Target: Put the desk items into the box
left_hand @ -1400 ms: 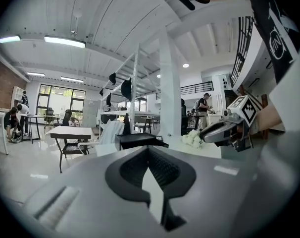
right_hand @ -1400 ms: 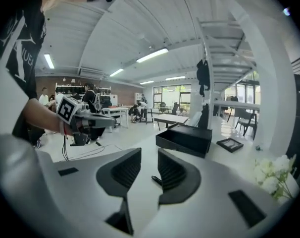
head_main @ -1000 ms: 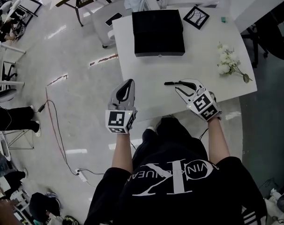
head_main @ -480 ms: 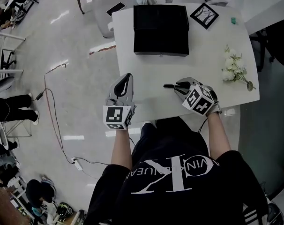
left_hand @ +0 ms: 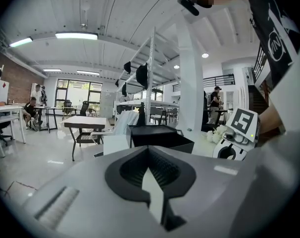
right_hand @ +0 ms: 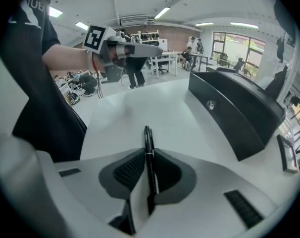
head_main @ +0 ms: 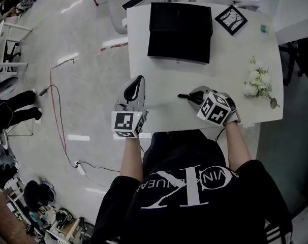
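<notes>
My right tool (right_hand: 148, 152) is clamped on a thin black pen (right_hand: 147, 135), held just above the white surface (head_main: 230, 75), on my side of the black box (head_main: 180, 32). My left tool (left_hand: 149, 157) has its jaws pressed together on nothing. It sits at the surface's edge, nearer me than the box's left corner.

Black shirt (head_main: 184, 192) bears a large CK; smaller lettering perhaps reads Calvin Klein Jeans.

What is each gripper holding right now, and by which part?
The right gripper is shut on a black pen, clamped along its barrel with one end jutting past the jaws. The left gripper is shut and empty.
</notes>
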The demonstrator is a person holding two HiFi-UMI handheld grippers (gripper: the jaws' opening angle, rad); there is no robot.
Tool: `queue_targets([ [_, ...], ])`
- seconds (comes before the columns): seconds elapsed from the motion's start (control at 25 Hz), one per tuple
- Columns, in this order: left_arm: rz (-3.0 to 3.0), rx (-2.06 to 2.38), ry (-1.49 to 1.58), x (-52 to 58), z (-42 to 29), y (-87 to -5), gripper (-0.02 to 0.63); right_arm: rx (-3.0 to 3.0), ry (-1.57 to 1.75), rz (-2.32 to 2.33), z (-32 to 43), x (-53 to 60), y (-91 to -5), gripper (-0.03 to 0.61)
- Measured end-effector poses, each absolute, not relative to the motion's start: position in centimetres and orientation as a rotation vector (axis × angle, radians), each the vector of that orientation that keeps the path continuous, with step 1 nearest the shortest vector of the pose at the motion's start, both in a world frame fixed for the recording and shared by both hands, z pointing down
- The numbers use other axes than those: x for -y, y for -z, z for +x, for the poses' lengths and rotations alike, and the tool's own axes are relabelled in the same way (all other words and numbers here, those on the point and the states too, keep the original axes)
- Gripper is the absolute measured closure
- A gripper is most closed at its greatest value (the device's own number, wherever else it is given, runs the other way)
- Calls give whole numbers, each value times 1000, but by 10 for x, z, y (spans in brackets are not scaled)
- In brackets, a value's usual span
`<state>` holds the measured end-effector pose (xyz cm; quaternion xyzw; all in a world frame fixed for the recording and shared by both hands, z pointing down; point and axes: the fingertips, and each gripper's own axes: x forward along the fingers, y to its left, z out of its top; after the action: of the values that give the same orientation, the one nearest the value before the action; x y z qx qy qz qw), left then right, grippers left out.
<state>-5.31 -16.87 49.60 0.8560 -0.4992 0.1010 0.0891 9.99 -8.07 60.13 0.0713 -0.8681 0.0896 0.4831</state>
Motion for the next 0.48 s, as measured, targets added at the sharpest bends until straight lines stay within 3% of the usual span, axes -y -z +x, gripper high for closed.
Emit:
queue_targets([
  [0.48, 2528, 1532, -313, 181, -45, -487, 604, 2194, -236, 125, 98, 88, -593, 525],
])
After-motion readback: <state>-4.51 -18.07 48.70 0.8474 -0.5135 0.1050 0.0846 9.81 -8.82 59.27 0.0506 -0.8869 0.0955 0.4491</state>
